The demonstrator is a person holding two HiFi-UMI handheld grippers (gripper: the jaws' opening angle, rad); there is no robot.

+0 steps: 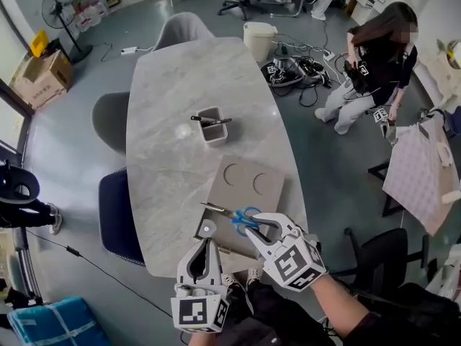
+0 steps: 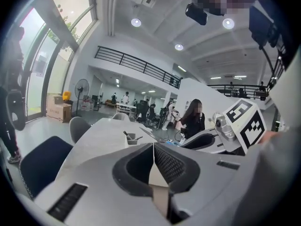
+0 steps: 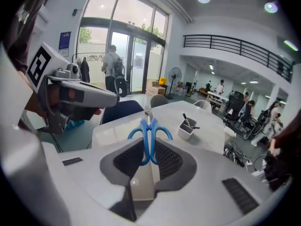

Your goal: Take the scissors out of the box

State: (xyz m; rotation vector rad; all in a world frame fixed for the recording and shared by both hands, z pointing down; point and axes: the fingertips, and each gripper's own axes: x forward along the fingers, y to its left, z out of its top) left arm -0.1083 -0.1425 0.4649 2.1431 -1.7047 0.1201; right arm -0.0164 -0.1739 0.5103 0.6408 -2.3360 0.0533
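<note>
The blue-handled scissors (image 1: 234, 215) hang above the near end of the table with their blades pointing left. My right gripper (image 1: 256, 223) is shut on the handle loops, and in the right gripper view the scissors (image 3: 149, 132) stand upright between its pads (image 3: 165, 158). The flat grey-brown cardboard box (image 1: 245, 182) with two round marks lies on the table just beyond. My left gripper (image 1: 207, 233) is to the left of the scissors, its jaws closed on a thin beige cardboard flap (image 2: 155, 175). How that flap joins the box is hidden.
A small grey pen holder (image 1: 212, 127) with dark pens stands mid-table. Chairs (image 1: 119, 215) line the table's left side. A seated person (image 1: 374, 60) and floor cables (image 1: 299, 71) are at the far right. A cardboard carton (image 1: 43, 78) and a fan (image 1: 61, 9) stand far left.
</note>
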